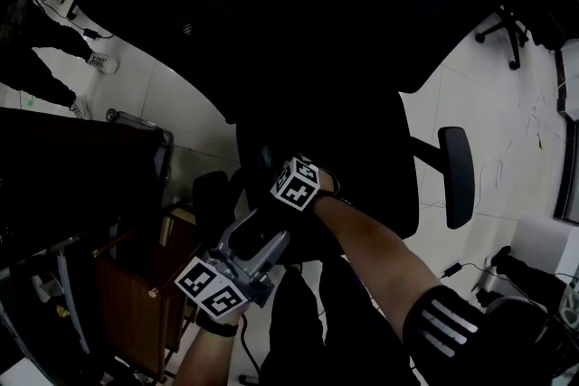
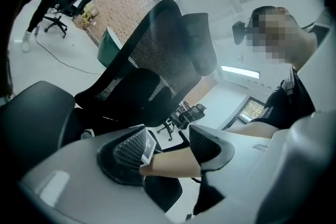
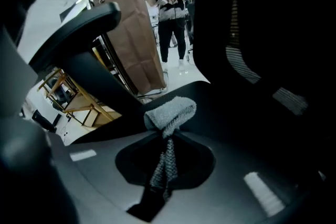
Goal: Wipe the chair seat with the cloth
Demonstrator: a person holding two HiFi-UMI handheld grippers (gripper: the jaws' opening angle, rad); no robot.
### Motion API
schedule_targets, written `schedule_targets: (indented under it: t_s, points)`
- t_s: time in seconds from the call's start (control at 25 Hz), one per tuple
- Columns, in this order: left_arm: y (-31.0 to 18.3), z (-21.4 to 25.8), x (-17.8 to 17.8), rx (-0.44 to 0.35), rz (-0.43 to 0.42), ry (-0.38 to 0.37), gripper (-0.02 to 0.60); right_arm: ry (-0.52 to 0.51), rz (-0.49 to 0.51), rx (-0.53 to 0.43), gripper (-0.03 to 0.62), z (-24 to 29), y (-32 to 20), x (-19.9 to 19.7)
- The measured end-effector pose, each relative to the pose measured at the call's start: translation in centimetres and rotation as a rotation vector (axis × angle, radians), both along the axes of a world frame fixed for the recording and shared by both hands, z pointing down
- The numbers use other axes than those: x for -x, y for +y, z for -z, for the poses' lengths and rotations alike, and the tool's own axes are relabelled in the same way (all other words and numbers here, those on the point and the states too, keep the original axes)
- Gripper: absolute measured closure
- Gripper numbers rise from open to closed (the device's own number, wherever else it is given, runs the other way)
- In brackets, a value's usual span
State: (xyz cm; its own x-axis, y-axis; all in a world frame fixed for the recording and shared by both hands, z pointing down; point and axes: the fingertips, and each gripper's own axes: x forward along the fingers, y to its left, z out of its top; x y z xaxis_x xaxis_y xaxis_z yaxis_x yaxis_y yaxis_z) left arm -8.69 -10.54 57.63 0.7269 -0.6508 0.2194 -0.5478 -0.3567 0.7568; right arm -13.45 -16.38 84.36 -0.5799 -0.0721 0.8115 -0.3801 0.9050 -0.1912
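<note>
Pale tiled floor [image 1: 507, 131] surrounds a black office chair. Right gripper [image 3: 167, 157]: jaws clamped on a grey cloth [image 3: 170, 110], whose bunched end lies at the chair seat [image 1: 371, 158]; contact is unclear. Left gripper [image 2: 168, 147]: jaws apart, gripping nothing, near the seat's left edge.

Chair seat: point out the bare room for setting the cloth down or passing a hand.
Bare seat lies between the right tool, shut on the cloth, and the armrest. The white floor beyond that armrest is open too. The left side of the chair is crowded by a wooden rack.
</note>
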Motion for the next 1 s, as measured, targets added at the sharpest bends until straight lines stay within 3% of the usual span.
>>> schedule_targets:
  t_s: [0.16, 0.4, 0.56, 0.68, 0.8, 1.0]
  points:
    - [0.3, 0.0, 0.0, 0.007, -0.002, 0.002, 0.296, 0.075, -0.05, -0.003, 0.566, -1.4, -0.4, -6.9]
    - [0.4, 0.4, -1.1, 0.005, -0.022, 0.013, 0.296, 0.259, -0.23, -0.021, 0.566, -2.1, -2.0, -23.2]
    - [0.7, 0.6, -1.5, 0.006, -0.036, 0.015, 0.296, 0.356, -0.276, -0.06, 0.566, -1.2, -3.2, -29.1]
    - [1.1, 0.8, -1.5, 0.005, -0.04, 0.013, 0.296, 0.381, -0.284, -0.066, 0.566, -0.9, -3.6, -29.4]
    - [1.6, 0.9, -1.3, 0.005, -0.039, 0.008, 0.297, 0.322, -0.314, -0.053, 0.566, -0.1, -3.3, -26.7]
    - [2.7, 1.0, -0.3, 0.013, -0.026, -0.005, 0.298, 0.113, -0.252, 0.019, 0.566, 1.6, 0.9, -15.0]
